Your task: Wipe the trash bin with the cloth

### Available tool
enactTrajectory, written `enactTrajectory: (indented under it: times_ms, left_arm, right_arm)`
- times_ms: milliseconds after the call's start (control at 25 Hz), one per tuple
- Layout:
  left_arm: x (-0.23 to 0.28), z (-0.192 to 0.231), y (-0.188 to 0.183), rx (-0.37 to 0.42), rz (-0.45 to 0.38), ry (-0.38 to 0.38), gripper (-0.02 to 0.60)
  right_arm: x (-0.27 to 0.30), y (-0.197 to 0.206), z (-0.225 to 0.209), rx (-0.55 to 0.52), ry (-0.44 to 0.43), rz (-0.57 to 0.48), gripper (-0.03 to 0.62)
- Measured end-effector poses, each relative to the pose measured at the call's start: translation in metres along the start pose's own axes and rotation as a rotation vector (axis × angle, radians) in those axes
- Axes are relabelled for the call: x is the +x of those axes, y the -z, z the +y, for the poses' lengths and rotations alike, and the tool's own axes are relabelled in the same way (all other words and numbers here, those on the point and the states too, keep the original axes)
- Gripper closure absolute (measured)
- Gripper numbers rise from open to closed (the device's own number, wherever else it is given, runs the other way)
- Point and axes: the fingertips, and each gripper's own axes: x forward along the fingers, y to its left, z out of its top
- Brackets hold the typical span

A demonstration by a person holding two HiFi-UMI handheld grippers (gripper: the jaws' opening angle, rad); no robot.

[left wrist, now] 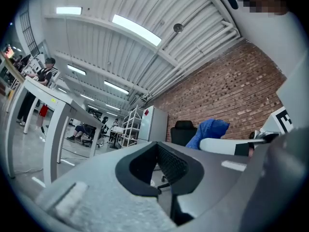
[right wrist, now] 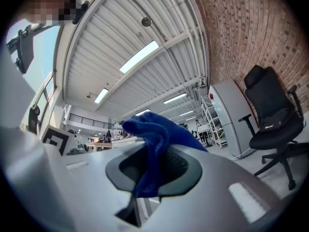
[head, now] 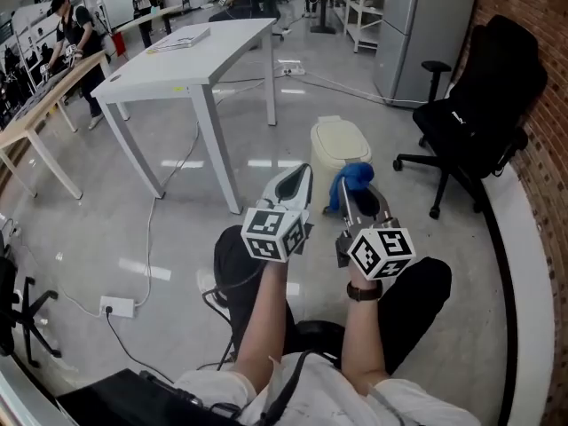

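Note:
A cream trash bin (head: 338, 144) with its lid down stands on the floor just beyond my two raised grippers. My right gripper (head: 356, 195) is shut on a blue cloth (head: 353, 179), which bunches above the jaw tips, a little short of the bin. In the right gripper view the cloth (right wrist: 153, 140) hangs down through the shut jaws of that gripper (right wrist: 145, 180). My left gripper (head: 296, 183) is beside it on the left, shut with nothing in it; its own view shows the gripper (left wrist: 162, 178) with pads meeting and the cloth (left wrist: 210, 130) off to the right.
A white table (head: 190, 64) stands ahead on the left, a black office chair (head: 480, 114) on the right by a brick wall. A grey cabinet (head: 417, 27) is behind the bin. Cables and a power strip (head: 117, 306) lie on the floor at left. People work at far benches.

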Motion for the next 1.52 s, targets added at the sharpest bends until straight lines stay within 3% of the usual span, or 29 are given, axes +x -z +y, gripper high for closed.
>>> enactTrajectory:
  times_ms: [240,520,720,960,1200,1520]
  left_arm:
    - [0.007,-0.013,0.04,0.004,0.034,0.013,0.583]
    - [0.018,0.071,0.079,-0.03,0.078,-0.09,0.583]
    - [0.049,0.126,0.083,-0.014,0.102,-0.117,0.584]
    - [0.105,0.164,0.069,0.002,0.116,-0.065,0.583]
    - [0.15,0.185,0.066,0.009,0.111,0.061,0.583]
    - [0.178,0.198,0.059,0.021,0.096,0.16,0.583]
  right_arm:
    - [-0.003,0.047,-0.031,0.069,0.05,0.071,0.53]
    - [0.061,0.124,-0.046,0.152,0.114,0.154,0.53]
    - [0.115,0.134,-0.049,0.133,0.104,0.168,0.53]
    - [0.166,0.123,-0.077,0.128,0.158,0.116,0.53]
    - [0.206,0.118,-0.1,0.145,0.245,0.073,0.53]
    - [0.241,0.098,-0.097,0.147,0.276,-0.002,0.531]
